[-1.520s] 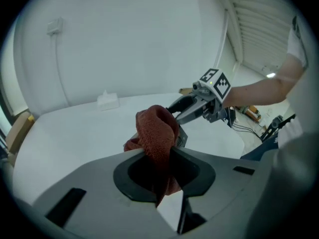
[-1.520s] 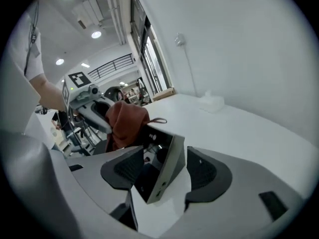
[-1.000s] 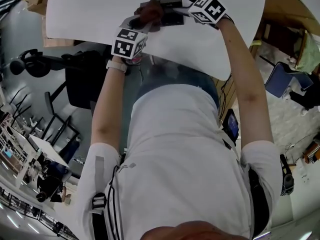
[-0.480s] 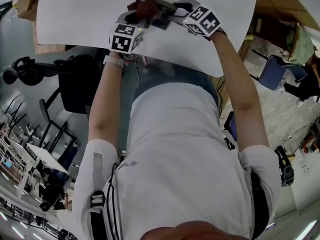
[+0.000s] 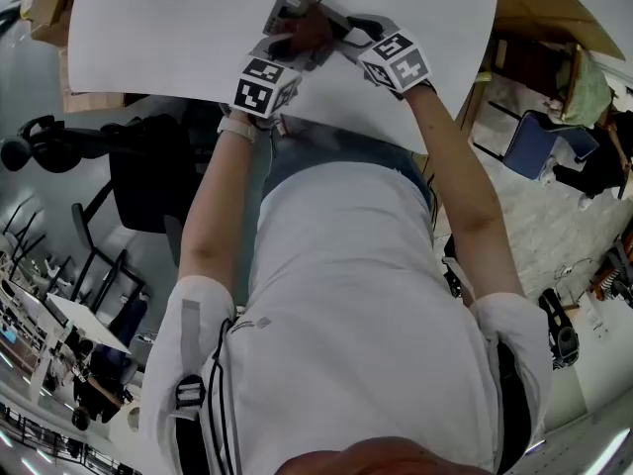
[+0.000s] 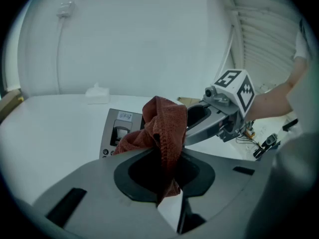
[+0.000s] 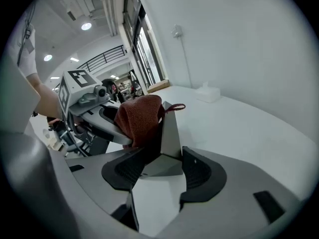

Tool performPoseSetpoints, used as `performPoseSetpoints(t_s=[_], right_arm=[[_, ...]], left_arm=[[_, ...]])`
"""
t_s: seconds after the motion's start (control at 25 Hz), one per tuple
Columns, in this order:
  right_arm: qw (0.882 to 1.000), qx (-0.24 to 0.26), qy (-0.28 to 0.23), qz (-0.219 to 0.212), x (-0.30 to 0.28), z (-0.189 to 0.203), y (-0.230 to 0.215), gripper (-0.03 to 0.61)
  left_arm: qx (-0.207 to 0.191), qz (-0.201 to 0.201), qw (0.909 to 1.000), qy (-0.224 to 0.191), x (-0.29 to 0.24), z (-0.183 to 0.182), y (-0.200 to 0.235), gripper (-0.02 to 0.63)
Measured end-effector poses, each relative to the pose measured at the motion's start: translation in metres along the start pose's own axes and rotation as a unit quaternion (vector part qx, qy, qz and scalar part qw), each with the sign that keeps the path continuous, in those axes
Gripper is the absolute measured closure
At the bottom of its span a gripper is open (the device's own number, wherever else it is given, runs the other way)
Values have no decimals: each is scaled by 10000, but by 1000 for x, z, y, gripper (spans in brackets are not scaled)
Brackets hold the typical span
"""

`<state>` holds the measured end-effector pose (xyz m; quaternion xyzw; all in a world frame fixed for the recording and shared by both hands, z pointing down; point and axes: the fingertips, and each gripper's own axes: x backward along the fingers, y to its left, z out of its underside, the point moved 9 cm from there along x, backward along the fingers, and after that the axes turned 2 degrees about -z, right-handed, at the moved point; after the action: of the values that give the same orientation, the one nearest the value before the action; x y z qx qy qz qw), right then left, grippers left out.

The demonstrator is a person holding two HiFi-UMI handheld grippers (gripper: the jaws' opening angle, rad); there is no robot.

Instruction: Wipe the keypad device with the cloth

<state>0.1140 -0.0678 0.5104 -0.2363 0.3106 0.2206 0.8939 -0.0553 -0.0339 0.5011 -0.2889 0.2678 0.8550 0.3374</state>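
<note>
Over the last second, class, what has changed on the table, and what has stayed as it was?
The right gripper has drawn back towards the person, swinging the keypad device leftward in the head view. Unchanged: the left gripper stays shut on the cloth, held against the device, over the white table.

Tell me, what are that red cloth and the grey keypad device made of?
The cloth looks like soft knitted or terry fabric, rusty red and matte: nubby looped texture, limp folds. The keypad device looks like hard moulded plastic, grey, smooth and dull: flat panels, crisp edges. Painted metal cannot be ruled out.
</note>
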Motion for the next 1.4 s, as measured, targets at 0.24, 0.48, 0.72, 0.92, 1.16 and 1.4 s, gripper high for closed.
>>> performPoseSetpoints(t_s=[0.24, 0.48, 0.72, 0.92, 1.16, 1.4], right_arm=[[9999, 14, 105, 127, 3, 2, 5, 337], [9996, -46, 127, 240, 0, 3, 8, 337], [9991, 283, 302, -32, 0, 4, 17, 337], [9978, 524, 398, -83, -3, 7, 24, 337], [9989, 337, 312, 57, -3, 7, 24, 337], [9986, 389, 350, 92, -4, 8, 23, 337]], left_arm=[[3, 163, 9998, -131, 1, -4, 4, 540], [164, -40, 9993, -328, 8, -18, 36, 540], [120, -262, 9986, -439, 8, -38, 60, 540], [-60, -115, 9994, -313, -2, -40, 51, 540], [-279, 150, 9993, -189, -2, -31, 28, 540], [-344, 610, 9975, -98, -1, -16, 6, 543]])
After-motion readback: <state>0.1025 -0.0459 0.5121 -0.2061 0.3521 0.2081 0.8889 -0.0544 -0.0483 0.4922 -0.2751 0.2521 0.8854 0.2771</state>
